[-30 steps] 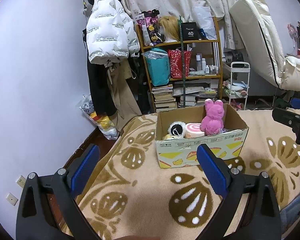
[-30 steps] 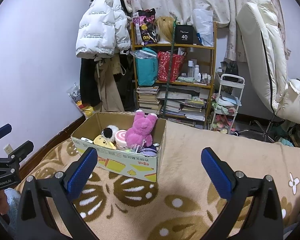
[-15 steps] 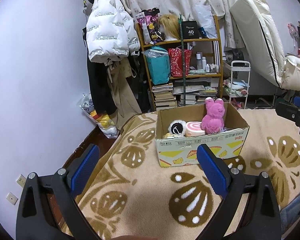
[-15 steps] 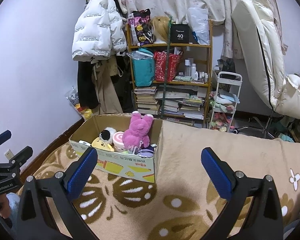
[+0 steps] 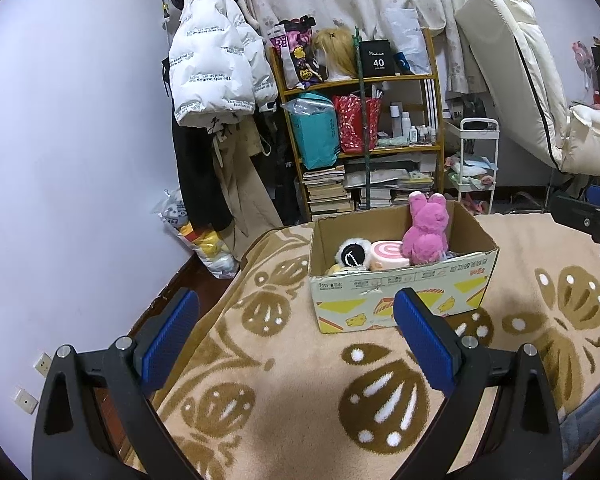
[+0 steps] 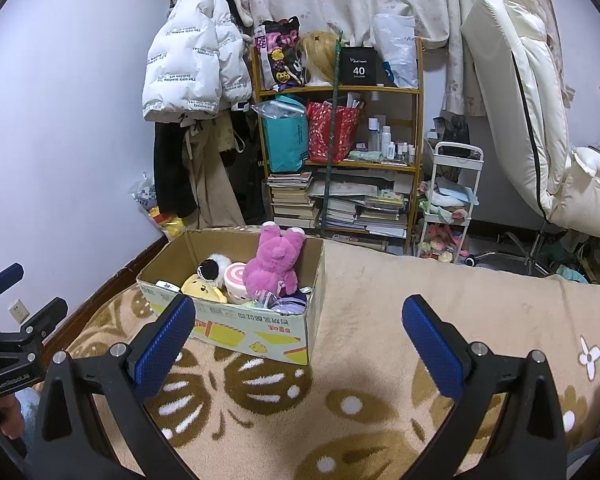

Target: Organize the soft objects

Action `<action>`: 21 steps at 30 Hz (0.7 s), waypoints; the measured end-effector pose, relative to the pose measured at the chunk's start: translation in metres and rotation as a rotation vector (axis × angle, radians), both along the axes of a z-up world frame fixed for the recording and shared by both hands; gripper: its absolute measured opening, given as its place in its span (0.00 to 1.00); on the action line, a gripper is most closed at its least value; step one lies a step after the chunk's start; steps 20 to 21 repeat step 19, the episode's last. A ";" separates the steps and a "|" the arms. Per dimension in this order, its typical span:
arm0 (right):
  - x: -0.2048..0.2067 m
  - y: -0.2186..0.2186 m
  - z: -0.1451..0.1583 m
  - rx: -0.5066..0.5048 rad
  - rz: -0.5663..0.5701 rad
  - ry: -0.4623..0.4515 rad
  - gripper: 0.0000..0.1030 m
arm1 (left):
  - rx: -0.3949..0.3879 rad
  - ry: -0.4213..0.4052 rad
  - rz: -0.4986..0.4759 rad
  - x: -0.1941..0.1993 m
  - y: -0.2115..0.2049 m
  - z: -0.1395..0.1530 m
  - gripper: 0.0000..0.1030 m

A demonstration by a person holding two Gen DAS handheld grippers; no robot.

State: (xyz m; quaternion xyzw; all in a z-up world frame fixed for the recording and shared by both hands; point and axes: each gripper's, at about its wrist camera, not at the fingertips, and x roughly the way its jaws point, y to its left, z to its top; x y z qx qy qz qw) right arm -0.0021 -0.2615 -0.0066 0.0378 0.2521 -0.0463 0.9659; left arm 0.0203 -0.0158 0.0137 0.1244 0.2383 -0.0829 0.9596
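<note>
Both claws empty with jaws spread wide: left claw [image 5: 296, 334], right claw [image 6: 298, 338]. Each hovers over the blanket [image 5: 292, 392] on the bed, short of the cardboard box [image 6: 260, 330], touching nothing.

All the soft objects I can see are already in the box, which sits on the blanket toward the bed's far-left corner, near the wall. No loose soft item shows on the blanket in either view. That fits a finished tidy-up, or a full box about to be sorted out. Can't tell which.

Contents:
- pink plush [image 6: 274, 264]: upright against the box's far wall, tallest item, head above the rim
- swirl cushion [image 5: 388, 254]: round, pink and white, just left of the pink plush and touching it
- black-and-white plush [image 5: 352, 254]: left of the cushion
- yellow plush [image 6: 202, 286]: low against the near wall, mostly hidden in the left view
- some purple pieces under the pink plush, too buried to identify

Handling, my judgement:
- All light and compressible, not fragile. A firm squeeze does no harm.
- Fur is slick-ish and stuffing gives way, so close well past first contact or it slips.
- Pink plush: grip across the torso or neck. Ears would just stretch and swing.
- Cushion: pinch across its thickness, not its diameter.
- The box is thin cardboard and likely light, so it may slide or tip if a toy snags the rim.
</note>
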 end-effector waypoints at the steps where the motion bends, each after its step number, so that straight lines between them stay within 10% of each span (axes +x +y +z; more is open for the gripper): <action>1: 0.000 0.000 0.000 0.000 0.001 0.001 1.00 | 0.000 0.001 0.003 0.000 0.000 0.000 0.94; 21: 0.001 0.001 -0.001 -0.001 -0.004 0.000 1.00 | 0.000 0.001 0.007 0.000 0.001 0.000 0.94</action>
